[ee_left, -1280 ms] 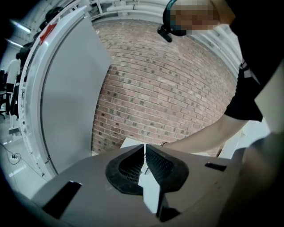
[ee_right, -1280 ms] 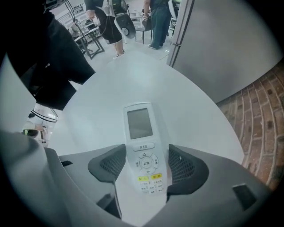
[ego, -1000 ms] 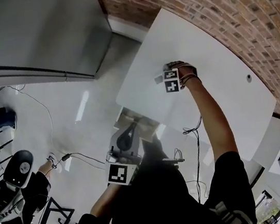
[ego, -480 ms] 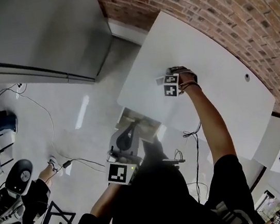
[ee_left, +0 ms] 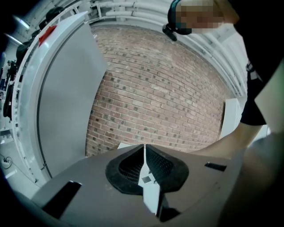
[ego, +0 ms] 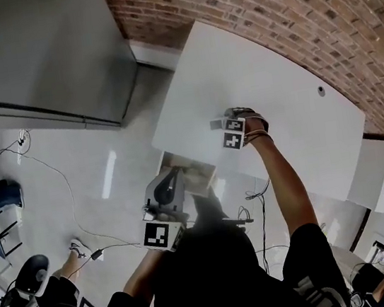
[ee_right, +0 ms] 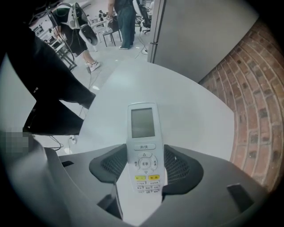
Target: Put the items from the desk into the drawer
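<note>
My right gripper (ee_right: 144,160) is shut on a white remote control (ee_right: 143,146) with a small screen and yellow buttons, held just above the white desk (ee_right: 182,106). In the head view this gripper (ego: 225,128) hangs over the desk's (ego: 276,94) near left part, and the remote's tip (ego: 215,124) pokes out to the left. The drawer (ego: 189,173) stands open below the desk's near edge. My left gripper (ego: 169,188) is low beside the drawer; its pads meet with nothing between them (ee_left: 144,153).
A brick wall (ego: 284,6) runs behind the desk. A large grey cabinet (ego: 34,51) stands to the left. Cables (ego: 51,170) trail over the glossy floor. People (ee_right: 75,31) and chairs are across the room.
My right gripper with the remote has drifted slightly toward the desk's near left edge. The head camera has shifted. The left gripper stays by the drawer.
</note>
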The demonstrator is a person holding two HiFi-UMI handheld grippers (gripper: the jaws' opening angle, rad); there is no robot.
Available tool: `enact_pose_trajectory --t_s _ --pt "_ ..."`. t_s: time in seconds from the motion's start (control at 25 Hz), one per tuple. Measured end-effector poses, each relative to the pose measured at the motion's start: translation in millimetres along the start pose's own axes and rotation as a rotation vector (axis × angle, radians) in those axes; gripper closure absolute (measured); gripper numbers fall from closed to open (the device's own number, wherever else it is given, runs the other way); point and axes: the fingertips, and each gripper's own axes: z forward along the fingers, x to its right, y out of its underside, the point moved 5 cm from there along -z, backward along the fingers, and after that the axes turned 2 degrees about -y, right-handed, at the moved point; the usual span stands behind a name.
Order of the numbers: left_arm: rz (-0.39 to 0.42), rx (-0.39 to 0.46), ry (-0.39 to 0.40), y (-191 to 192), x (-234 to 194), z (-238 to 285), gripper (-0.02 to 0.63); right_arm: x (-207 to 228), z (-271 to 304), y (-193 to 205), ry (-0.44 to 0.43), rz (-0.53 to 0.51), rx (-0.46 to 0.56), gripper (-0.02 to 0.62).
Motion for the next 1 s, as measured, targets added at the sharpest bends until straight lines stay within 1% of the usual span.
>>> enact_pose_trajectory --t_s 0.08,0.12,0.28,0.32,0.44,0.56,0.76,0.92,1.0 --pt "0.015 0.003 0.033 0 1 -2 0.592 -13 -10 5 0.011 0.04 0.011 0.341" --pt "0.019 -0.012 0.044 1 1 -3 0.592 -20 -14 6 0.017 0.06 0.017 0.342" --pt "0.013 -0.036 0.075 -2 1 -10 0.592 -49 -32 7 0.031 0.137 0.043 0.342" --pt "0.016 -0.039 0.08 -1 0 -13 0.592 -56 -37 6 0.031 0.171 0.064 0.342" --pt "0.029 -0.006 0.122 -2 -1 -17 0.592 -80 -52 0 0.036 0.296 0.144 0.342" --pt "0.052 -0.04 0.152 -1 -4 -22 0.592 -111 -62 -7 0.051 0.387 0.184 0.342" --pt "0.057 -0.065 0.198 8 -5 -29 0.592 -165 -65 -24 0.034 0.522 0.244 0.342" --pt "0.104 -0.085 0.221 22 -8 -26 0.592 -191 -57 -37 0.021 0.612 0.3 0.342" --pt "0.113 -0.099 0.227 30 -12 -24 0.592 -202 -51 -44 0.015 0.643 0.318 0.342"
